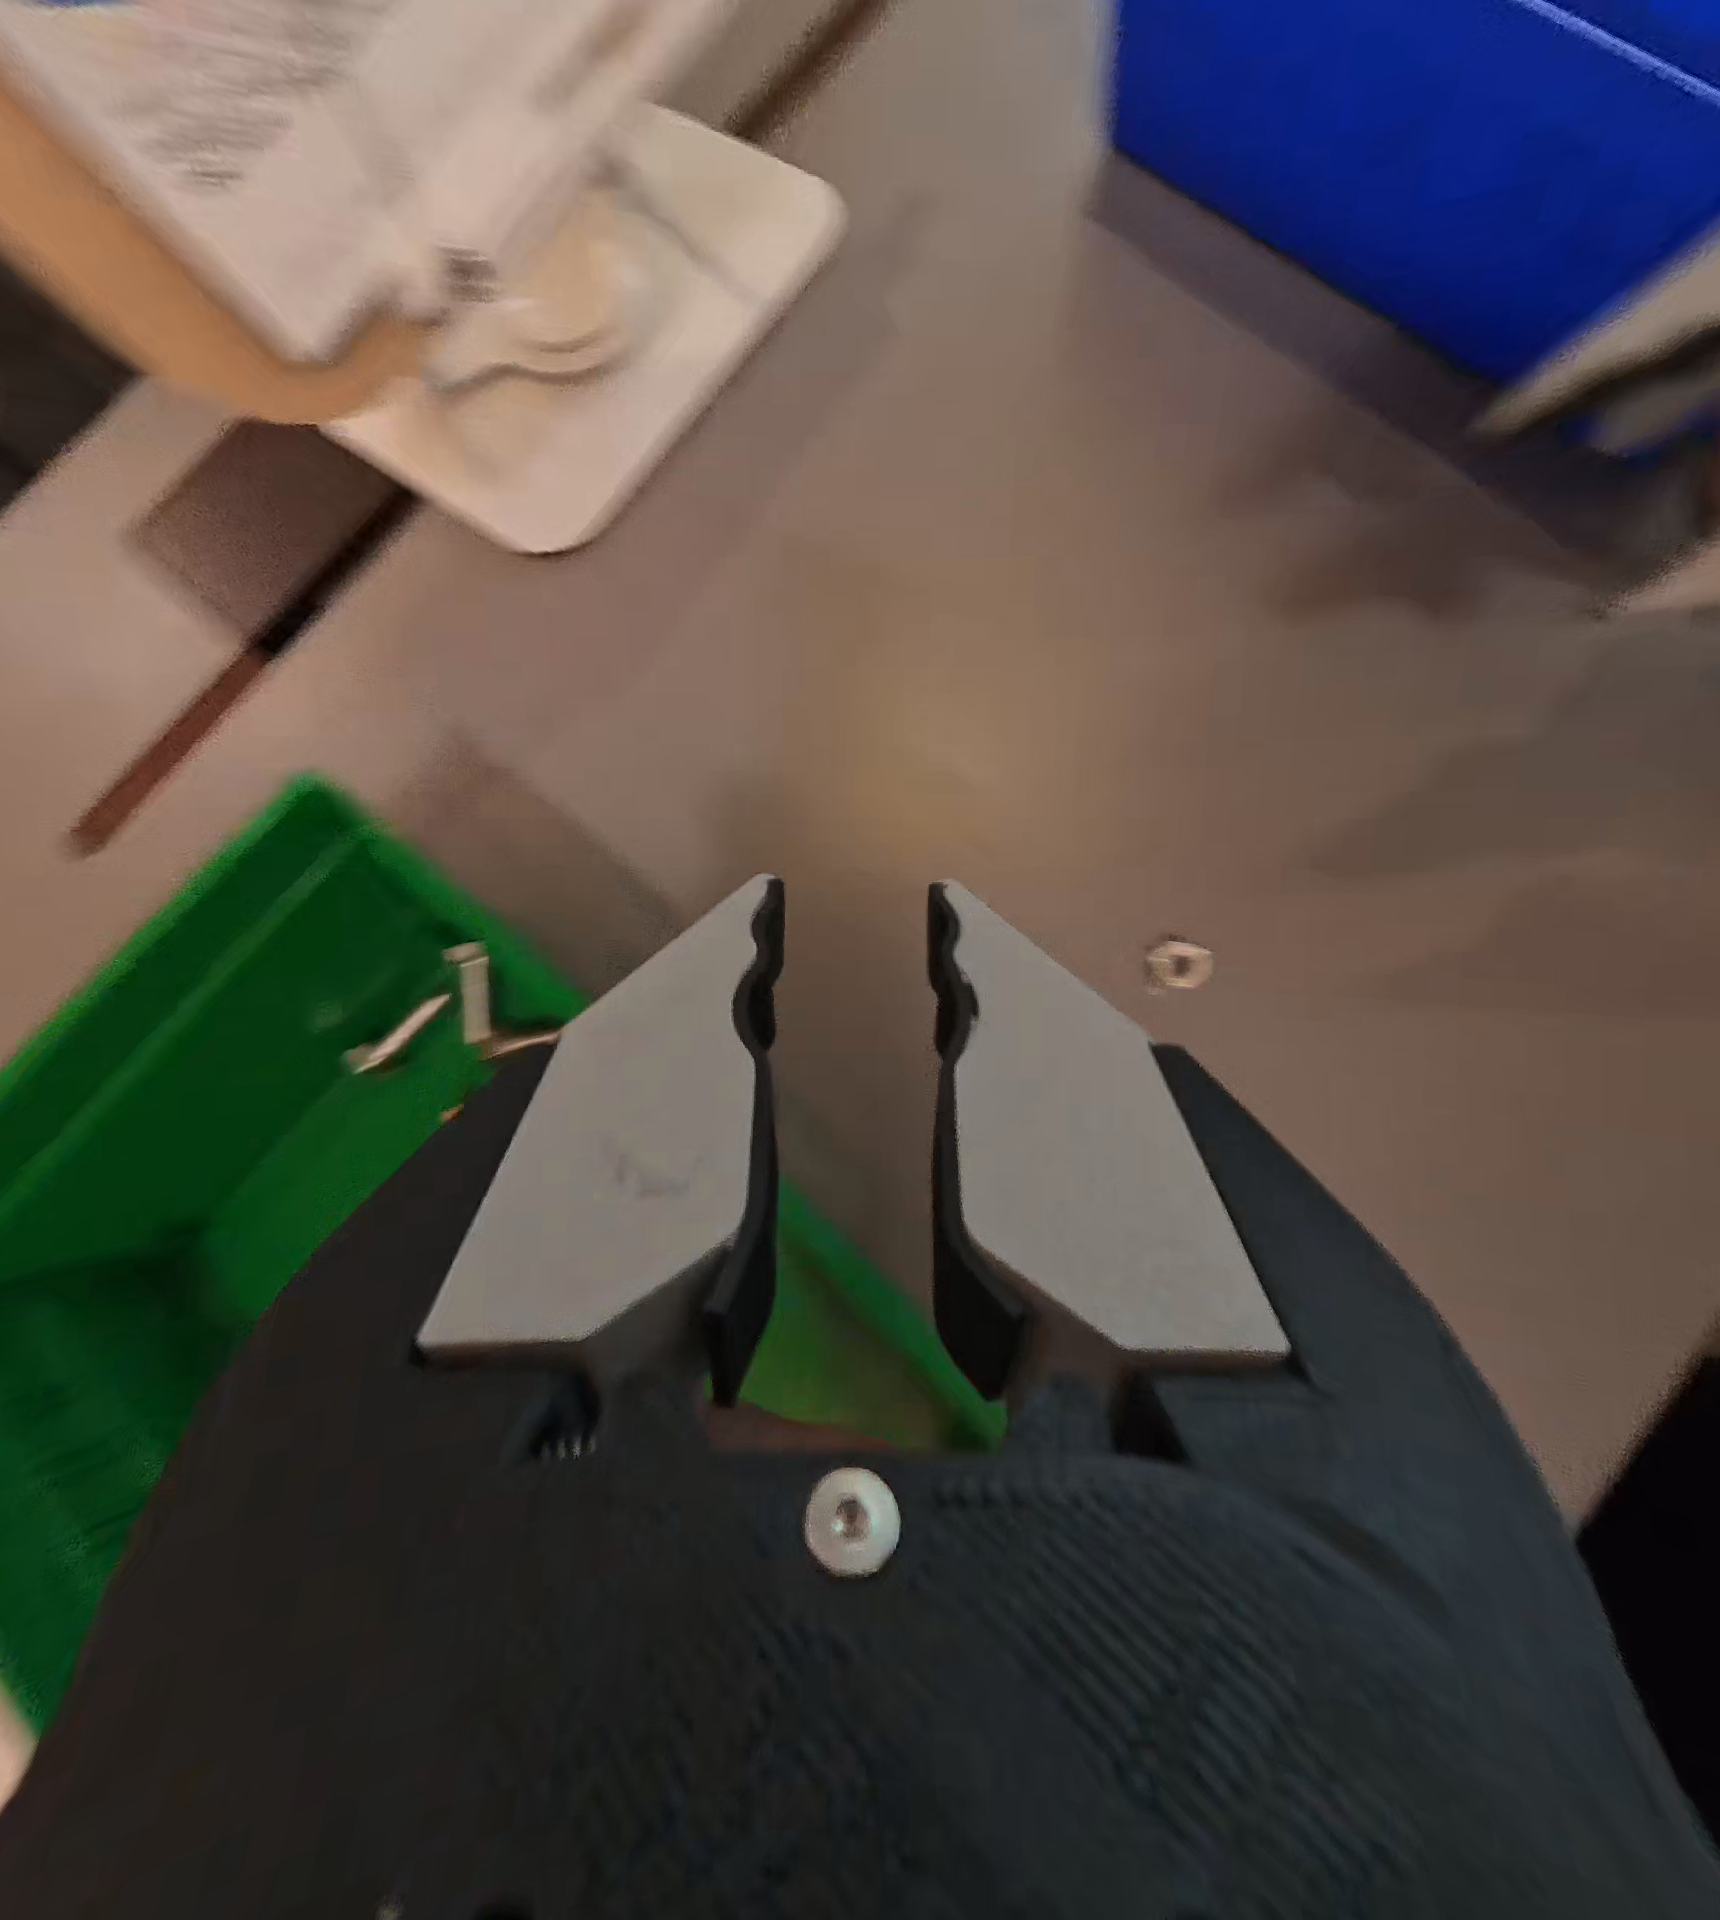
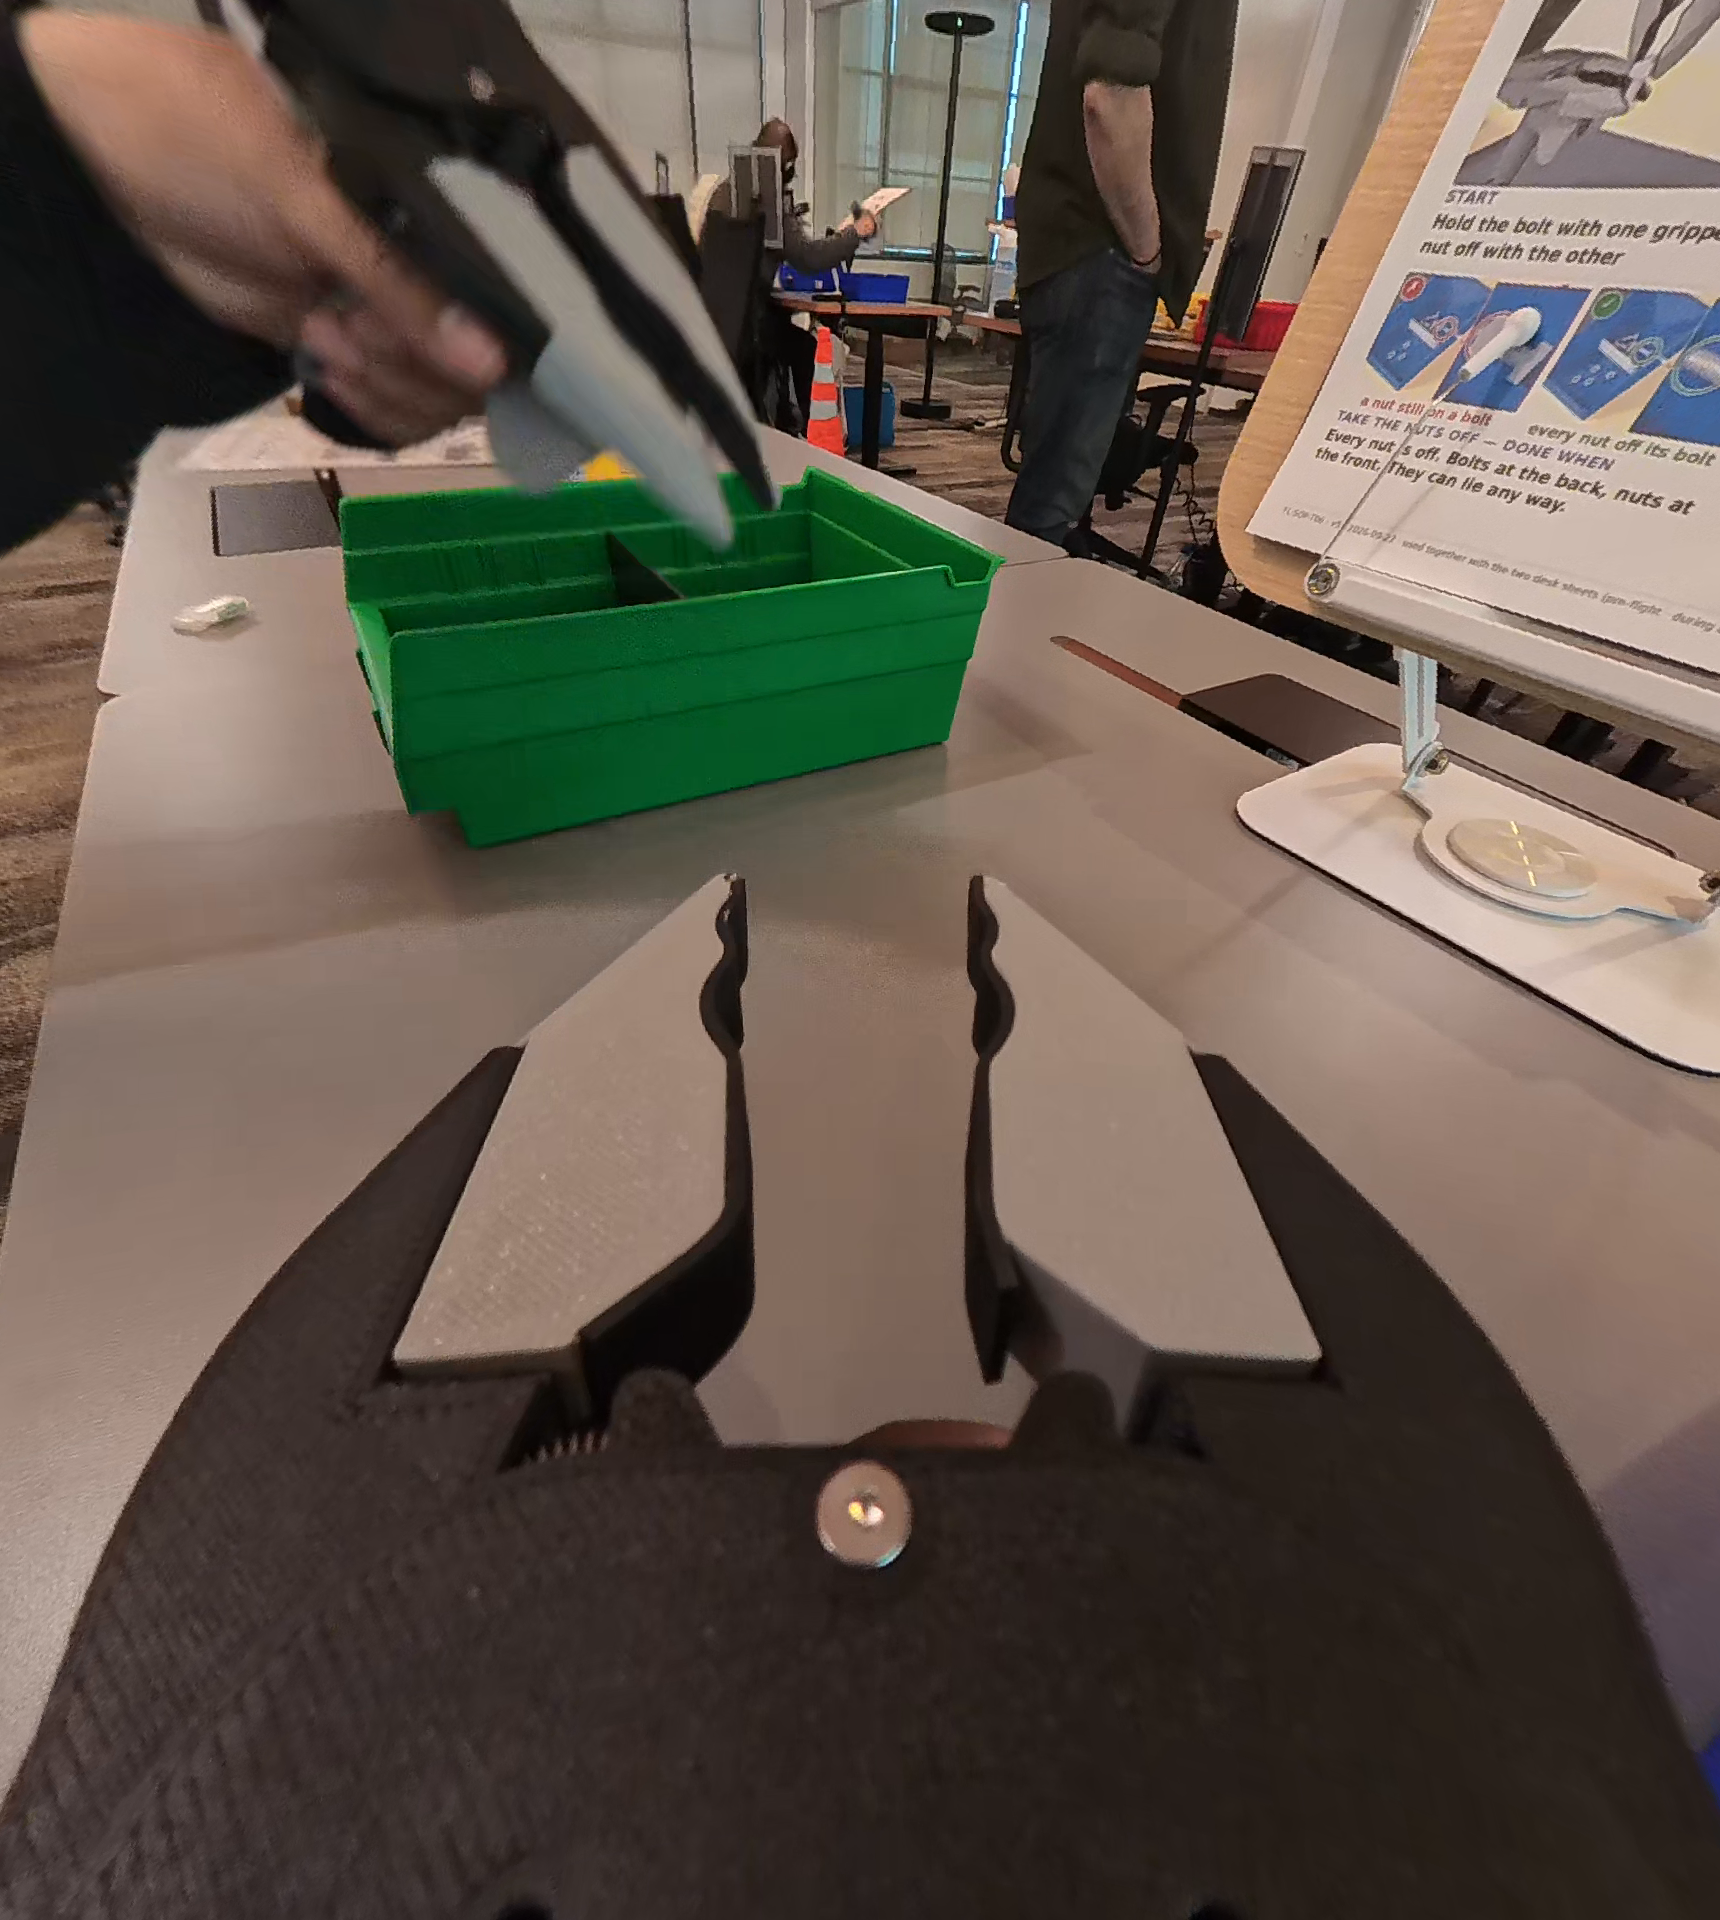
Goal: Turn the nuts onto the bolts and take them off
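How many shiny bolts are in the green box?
3 that I can see, though the picture is blurry. The bolts lie bunched together in the green box, just left of the left gripper. More may be hidden under it.

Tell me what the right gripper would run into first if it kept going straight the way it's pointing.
Most likely the green bin. The right gripper is open and empty, with bare grey table ahead of its tips and the bin's near wall beyond; its height above the table is unclear.
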